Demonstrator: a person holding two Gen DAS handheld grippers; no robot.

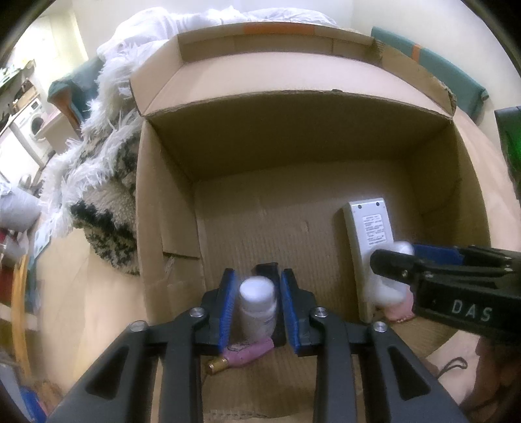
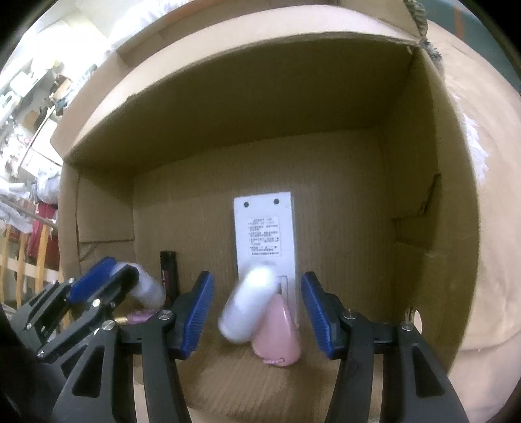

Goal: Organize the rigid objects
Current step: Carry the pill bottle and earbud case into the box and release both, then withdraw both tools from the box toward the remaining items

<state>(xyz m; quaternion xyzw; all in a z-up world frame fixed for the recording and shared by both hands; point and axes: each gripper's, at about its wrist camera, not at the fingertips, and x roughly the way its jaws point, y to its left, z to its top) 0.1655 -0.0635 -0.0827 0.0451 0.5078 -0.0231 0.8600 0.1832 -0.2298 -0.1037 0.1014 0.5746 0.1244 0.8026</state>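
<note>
Both grippers reach into an open cardboard box [image 1: 169,208]. My left gripper [image 1: 257,309] is open around a small white bottle [image 1: 257,306], with gaps on both sides; the bottle also shows in the right wrist view [image 2: 146,286]. A pink tube with a gold end [image 1: 241,356] and a black object [image 2: 168,273] lie by it. My right gripper [image 2: 257,312] is open; a blurred white bottle [image 2: 249,302] tilts between its fingers, untouched, over a pink teardrop object [image 2: 276,338]. A white remote [image 2: 263,234] lies face down behind.
A shaggy white and black rug [image 1: 104,182] and white bedding [image 1: 156,29] lie left of and behind the box. A teal cushion [image 1: 433,58] sits behind it at right. Furniture and a washing machine [image 1: 32,123] stand far left.
</note>
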